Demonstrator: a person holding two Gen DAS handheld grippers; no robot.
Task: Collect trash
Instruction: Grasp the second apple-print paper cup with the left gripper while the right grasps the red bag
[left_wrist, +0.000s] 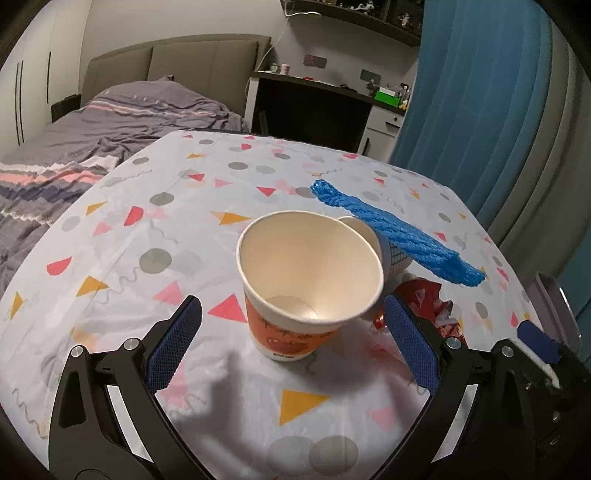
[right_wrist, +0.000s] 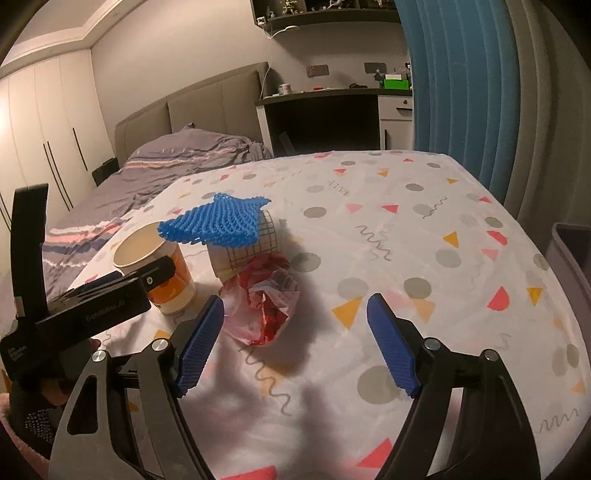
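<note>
Paper is what we're looking at first: an upright orange-and-white paper cup (left_wrist: 306, 284) stands on the table (left_wrist: 147, 229) with its patterned cloth, empty as far as the left wrist view shows, and the left gripper (left_wrist: 291, 332) sits right in front of it, jaws released and spread wide to either side of the cup's base, gripping nothing. Touching that cup on its far right is a second paper cup with a grid print (right_wrist: 245, 245), and lying across the top of that one is a blue knitted mesh pad (right_wrist: 218, 221), one end poking out over the orange cup's rim. Just beside the orange cup, on the near right, a crumpled red-and-white plastic wrapper (right_wrist: 264, 299) lies on the cloth. The right gripper (right_wrist: 295, 332) hangs over the wrapper's near edge, jaws also parted and empty, its left pad nearly touching the plastic. Here's the danger, to my eye: everything is crowded against the orange cup. Squeeze that thin wall too hard and it may buckle; lift it and the neighbouring cup could roll, tipping the blue pad off. The two grippers are also close together and could knock. At the far right edge, beyond the wrapper, a grey bin (right_wrist: 574, 254) waits.
</note>
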